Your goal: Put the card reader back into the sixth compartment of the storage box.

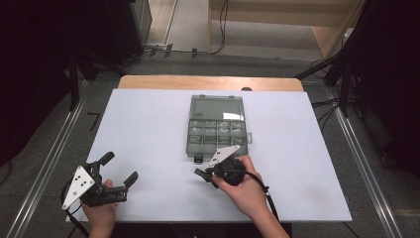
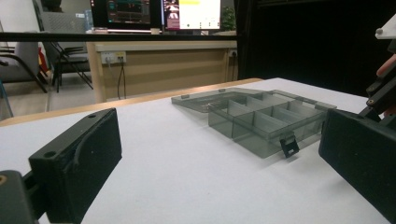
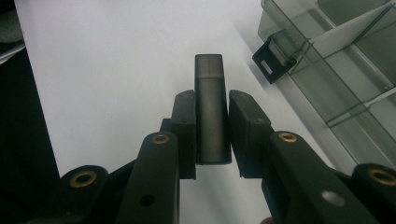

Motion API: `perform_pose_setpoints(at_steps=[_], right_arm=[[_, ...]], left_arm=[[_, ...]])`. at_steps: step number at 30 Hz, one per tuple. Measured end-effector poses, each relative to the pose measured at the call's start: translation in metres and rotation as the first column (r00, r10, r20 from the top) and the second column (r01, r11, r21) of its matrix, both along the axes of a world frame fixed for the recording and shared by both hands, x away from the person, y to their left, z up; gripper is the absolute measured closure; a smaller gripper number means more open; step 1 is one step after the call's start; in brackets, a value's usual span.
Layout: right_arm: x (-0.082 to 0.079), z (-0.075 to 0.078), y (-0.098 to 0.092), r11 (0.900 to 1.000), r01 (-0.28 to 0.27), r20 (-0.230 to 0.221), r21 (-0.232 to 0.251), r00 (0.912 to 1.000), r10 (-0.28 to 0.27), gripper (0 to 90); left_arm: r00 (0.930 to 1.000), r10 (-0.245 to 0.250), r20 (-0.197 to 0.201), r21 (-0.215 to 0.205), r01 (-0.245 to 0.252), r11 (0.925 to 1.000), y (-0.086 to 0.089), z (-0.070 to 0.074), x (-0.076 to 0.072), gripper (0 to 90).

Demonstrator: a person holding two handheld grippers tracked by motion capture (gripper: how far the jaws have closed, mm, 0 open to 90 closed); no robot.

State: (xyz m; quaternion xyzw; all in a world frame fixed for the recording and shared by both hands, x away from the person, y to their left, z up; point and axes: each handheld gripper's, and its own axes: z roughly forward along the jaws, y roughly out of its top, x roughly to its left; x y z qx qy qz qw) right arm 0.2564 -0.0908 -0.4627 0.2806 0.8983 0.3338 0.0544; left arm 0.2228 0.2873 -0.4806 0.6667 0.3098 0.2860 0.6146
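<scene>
A small dark block [image 3: 212, 109] is held clamped in the right gripper [image 3: 212, 121], at 7 o'clock of the open compartment box [image 1: 216, 128], not yet placed inside; the left gripper [image 1: 116, 171] is spread wide.

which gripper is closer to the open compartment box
Right. The right gripper, shut on a dark flat bar, sits just in front of the compartment box by its front latch. The left gripper, jaws open and empty, is far off toward the table's near left corner.
</scene>
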Motion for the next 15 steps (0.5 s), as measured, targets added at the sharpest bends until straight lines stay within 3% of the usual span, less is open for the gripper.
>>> perform_pose_setpoints(at_steps=[15], right_arm=[[0.0077, 0.0095, -0.0042, 1.000, 0.007, 0.007, 0.009, 0.9999, -0.007, 70.8]], left_arm=[[1.0000, 0.000, 0.000, -0.003, 0.000, 1.0000, 0.0001, -0.0001, 0.0000, 0.0]])
